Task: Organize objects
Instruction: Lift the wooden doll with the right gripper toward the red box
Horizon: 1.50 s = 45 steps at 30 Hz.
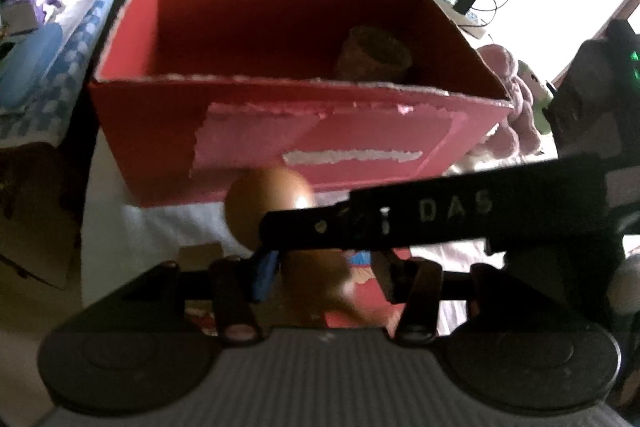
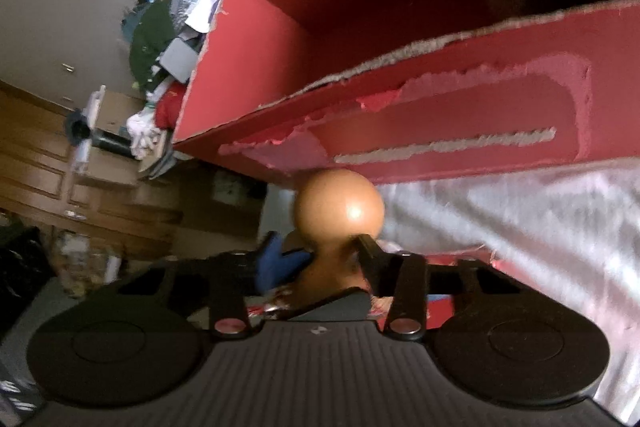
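- The red box [image 1: 256, 147] is the biggest thing. It is open at the top, its edges are torn, and it stands on a white cloth [image 2: 520, 227].
- A pink plush toy [image 1: 516, 107] lies just to the right of the box.
- A brown cup [image 1: 374, 55] rests inside the box, in its far right part.
- The brown figure [image 2: 340, 211] has a round head, a thin neck and a wider body. It is outside the box, just in front of the near wall and toward its left end.
- The right tool [image 2: 326, 251] is closed on the neck, with one finger touching each side under the head.
- The left tool [image 1: 324, 275] has the figure's body between its fingers. The picture is blurred there, so I cannot tell if it presses.
- The figure looks hard, smooth and shiny, so I judge it stiff, probably light, and slippery at the round head.
- The neck seems the best place to hold, because the head above should stop it from sliding out. I think the lift over the near wall should be slow.
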### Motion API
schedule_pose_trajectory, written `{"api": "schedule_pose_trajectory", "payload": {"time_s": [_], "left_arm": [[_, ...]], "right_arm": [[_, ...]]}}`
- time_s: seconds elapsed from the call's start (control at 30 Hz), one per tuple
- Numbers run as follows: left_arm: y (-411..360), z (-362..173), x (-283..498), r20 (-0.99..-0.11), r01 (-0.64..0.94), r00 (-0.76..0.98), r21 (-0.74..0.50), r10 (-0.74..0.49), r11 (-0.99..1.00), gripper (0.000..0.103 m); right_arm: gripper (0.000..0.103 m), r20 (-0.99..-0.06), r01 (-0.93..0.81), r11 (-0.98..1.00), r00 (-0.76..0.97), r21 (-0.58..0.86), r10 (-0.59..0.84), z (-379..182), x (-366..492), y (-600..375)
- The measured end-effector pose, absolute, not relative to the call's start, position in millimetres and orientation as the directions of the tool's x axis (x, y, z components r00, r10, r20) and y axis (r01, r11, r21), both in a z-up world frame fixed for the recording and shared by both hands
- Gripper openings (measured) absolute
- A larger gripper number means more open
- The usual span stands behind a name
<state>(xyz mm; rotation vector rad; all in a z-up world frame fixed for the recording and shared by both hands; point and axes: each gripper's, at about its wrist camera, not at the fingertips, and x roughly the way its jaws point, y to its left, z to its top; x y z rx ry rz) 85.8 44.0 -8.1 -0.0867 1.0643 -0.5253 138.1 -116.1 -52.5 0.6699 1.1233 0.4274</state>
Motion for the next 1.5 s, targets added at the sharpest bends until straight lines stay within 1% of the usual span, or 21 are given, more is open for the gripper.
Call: {"api": "schedule_pose_trajectory", "payload": {"time_s": [0.07,0.3,0.47,0.53,0.63,0.7,0.8,0.87,0.9,0.93,0.97,1.1,1.27,1.3,1.33,1.4,1.43,1.5], "left_arm": [[43.7,-12.0,85.6,-0.810,0.364,0.378,-0.316,-0.449,0.876,0.051],[50.9,-13.8,87.1,-0.794,0.357,0.366,-0.363,-0.486,0.861,0.051],[48.9,-3.1,81.2,-0.784,0.376,0.393,-0.340,-0.481,0.862,0.050],[49.6,2.8,78.8,-0.772,0.385,0.399,-0.349,-0.495,0.855,0.050],[49.3,6.2,75.7,-0.761,0.400,0.390,-0.367,-0.518,0.840,0.050],[47.4,3.9,74.7,-0.767,0.404,0.385,-0.360,-0.513,0.841,0.050],[48.6,-0.4,75.3,-0.781,0.402,0.380,-0.344,-0.496,0.849,0.050],[55.1,-0.7,75.1,-0.780,0.391,0.380,-0.352,-0.498,0.850,0.050],[59.1,-0.7,75.0,-0.778,0.384,0.381,-0.359,-0.500,0.851,0.050],[63.8,-0.9,75.0,-0.775,0.375,0.382,-0.367,-0.503,0.851,0.050],[66.1,-2.0,75.7,-0.775,0.368,0.379,-0.375,-0.505,0.851,0.051],[74.4,-10.7,80.8,-0.782,0.330,0.356,-0.407,-0.512,0.852,0.052],[75.4,-18.3,89.9,-0.764,0.308,0.326,-0.471,-0.556,0.827,0.052],[74.0,-19.9,92.1,-0.766,0.305,0.321,-0.473,-0.557,0.827,0.053],[73.4,-21.7,94.5,-0.767,0.304,0.317,-0.475,-0.558,0.826,0.055],[73.7,-26.5,100.0,-0.772,0.294,0.306,-0.481,-0.558,0.826,0.058],[74.6,-28.8,102.2,-0.773,0.289,0.301,-0.484,-0.559,0.826,0.059],[75.9,-33.8,106.3,-0.779,0.276,0.291,-0.487,-0.555,0.829,0.059]], "right_arm": [[0.042,-0.688,0.030,0.737,0.386,0.675,0.614,-55.1,138.2,-114.6],[0.043,-0.704,-0.014,0.764,0.376,0.645,0.602,-48.8,137.5,-109.2],[0.041,-0.671,-0.043,0.736,0.378,0.676,0.638,-43.6,138.0,-113.6],[0.040,-0.646,-0.051,0.711,0.377,0.701,0.664,-41.6,136.3,-118.8],[0.040,-0.628,-0.042,0.686,0.365,0.727,0.687,-42.8,134.0,-126.6],[0.040,-0.631,-0.019,0.680,0.356,0.733,0.689,-46.6,133.1,-129.0],[0.041,-0.664,-0.007,0.712,0.354,0.702,0.658,-50.8,131.8,-127.8],[0.041,-0.662,-0.005,0.713,0.366,0.701,0.654,-49.9,132.0,-130.4],[0.042,-0.656,-0.004,0.710,0.378,0.705,0.653,-48.6,132.2,-132.4],[0.046,-0.655,-0.002,0.710,0.386,0.704,0.650,-47.3,133.6,-133.8],[0.048,-0.658,-0.004,0.715,0.387,0.699,0.646,-46.0,135.3,-134.2],[0.048,-0.679,-0.043,0.743,0.376,0.667,0.631,-43.2,141.4,-126.7],[0.050,-0.709,-0.080,0.768,0.334,0.635,0.621,-52.0,154.1,-108.9],[0.054,-0.717,-0.088,0.775,0.326,0.626,0.616,-54.1,157.6,-105.9],[0.056,-0.724,-0.095,0.779,0.313,0.620,0.615,-56.7,161.3,-103.2],[0.059,-0.733,-0.096,0.781,0.291,0.618,0.615,-61.2,166.4,-101.1],[0.062,-0.738,-0.093,0.783,0.282,0.615,0.613,-63.7,168.7,-100.0],[0.063,-0.741,-0.077,0.778,0.261,0.623,0.619,-70.0,172.2,-99.7]]}}
